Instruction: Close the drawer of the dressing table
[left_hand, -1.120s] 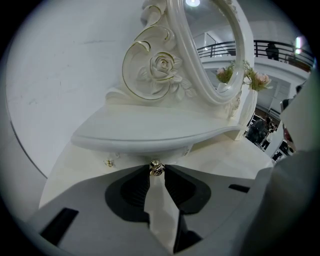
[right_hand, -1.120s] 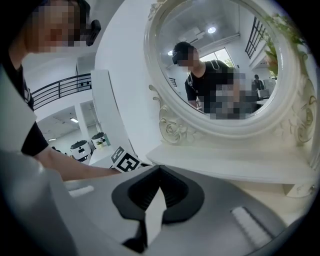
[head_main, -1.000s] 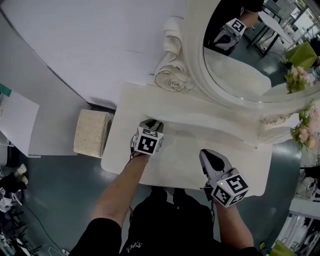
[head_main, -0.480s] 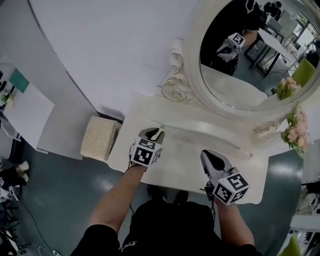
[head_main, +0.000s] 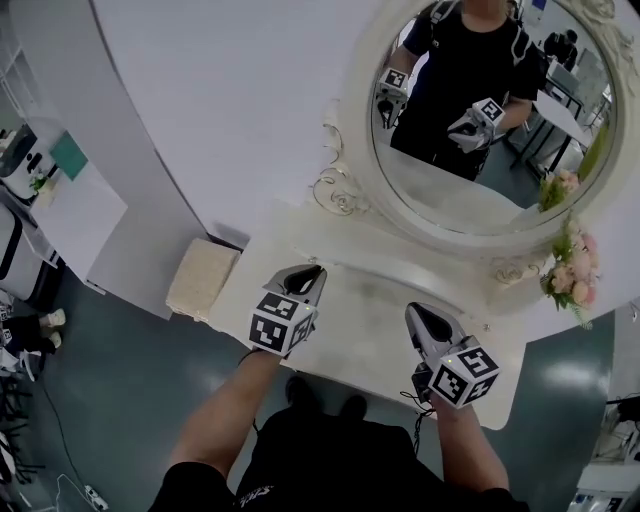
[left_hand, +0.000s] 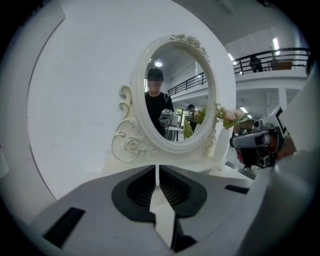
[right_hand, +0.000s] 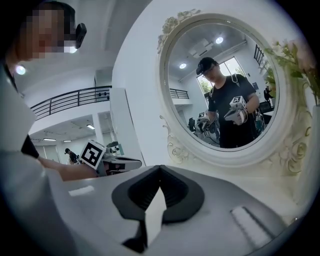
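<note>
left gripper (left_hand: 156, 167): the dark ribbed pads are closing, with only a thin slit left between the tips and nothing in it. right gripper (right_hand: 160, 169): the tips are pressed together, and it's got hold of nothing either

both are held up in the air over the near half of the cream-white dressing table (head_main: 370, 325), left one towards the table's left end, right one towards its right end, well apart from each other, noses pointing at the back of the table

as for the drawer, can't make it out in any view. From the head view the tabletop's near edge plus the two marker cubes and the person's forearms cover the whole front of the table

past the grippers there's a big oval mirror in a white carved frame (head_main: 480, 110) standing at the back of the tabletop, with a carved white scroll with a rose (head_main: 338, 190) at its left foot. The glass shows the person in a black shirt holding both grippers. A bunch of pink flowers (head_main: 565, 275) sits at the right end, just beside the frame. A beige padded stool (head_main: 203, 280) stands on the grey-green floor (head_main: 120, 390) beside the table's left end
</note>
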